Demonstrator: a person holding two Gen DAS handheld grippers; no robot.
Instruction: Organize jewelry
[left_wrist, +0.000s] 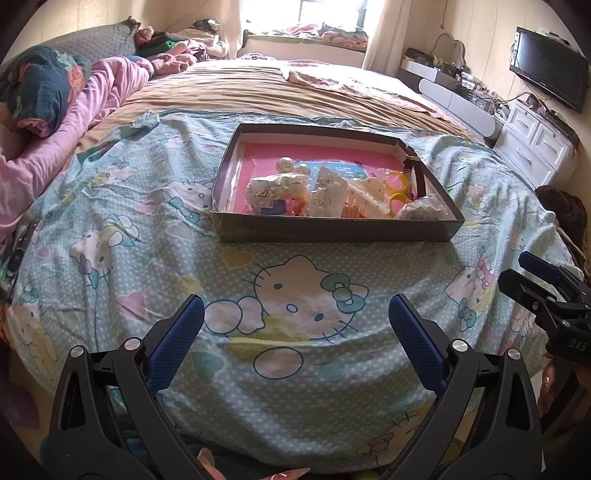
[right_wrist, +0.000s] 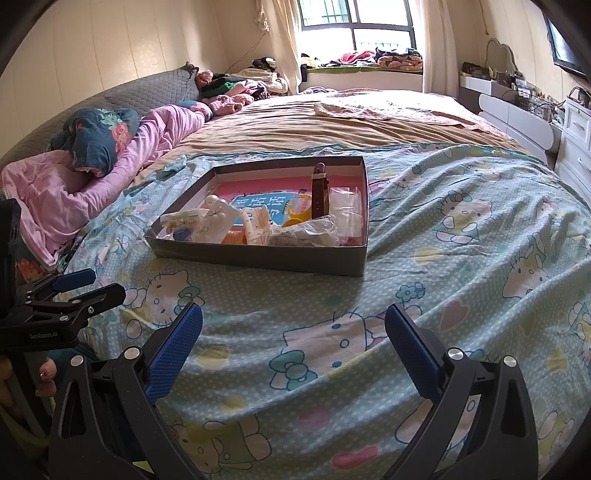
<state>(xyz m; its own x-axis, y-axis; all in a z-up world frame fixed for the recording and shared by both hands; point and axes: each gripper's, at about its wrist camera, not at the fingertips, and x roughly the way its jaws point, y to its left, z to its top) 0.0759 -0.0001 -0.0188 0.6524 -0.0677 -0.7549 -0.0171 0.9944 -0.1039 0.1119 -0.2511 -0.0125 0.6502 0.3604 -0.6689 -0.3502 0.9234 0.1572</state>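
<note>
Left wrist view: blue-padded fingers (left_wrist: 184, 339) of the left gripper (left_wrist: 295, 339) sit nearest the lens, spread wide and released, nothing between them. Below them lies a cartoon-cat bedsheet (left_wrist: 288, 387) on the bed. Further off, centre, a shallow dark cardboard box (left_wrist: 332, 230) rests on the sheet, well apart from the fingers. Inside: pink liner, jewelry items (left_wrist: 325, 195) piled toward the near edge, among them pale beads in bags, a white earring card and yellow rings (left_wrist: 400, 184) at right. A brown strap (left_wrist: 419, 177) leans against the right wall. At the right edge, the right gripper (left_wrist: 532, 280) is seen side-on; its opening cannot be judged from here. Far left, a pink quilt (left_wrist: 92, 110); far right, a wall TV (left_wrist: 548, 74).

Right wrist view: right gripper fingers (right_wrist: 410, 343) nearest, likewise wide apart and released, over the sheet. The box sits left of centre, near-middle distance, not touched. The strap stands upright toward the box's far right. Clear plastic bags (right_wrist: 345, 210) fill the right side; a blue printed patch (right_wrist: 258, 203) shows on the liner. The left gripper enters at the left edge, side-on, with a person's fingertips (right_wrist: 46, 373) below it. Window (right_wrist: 354, 22) at far centre.
</note>
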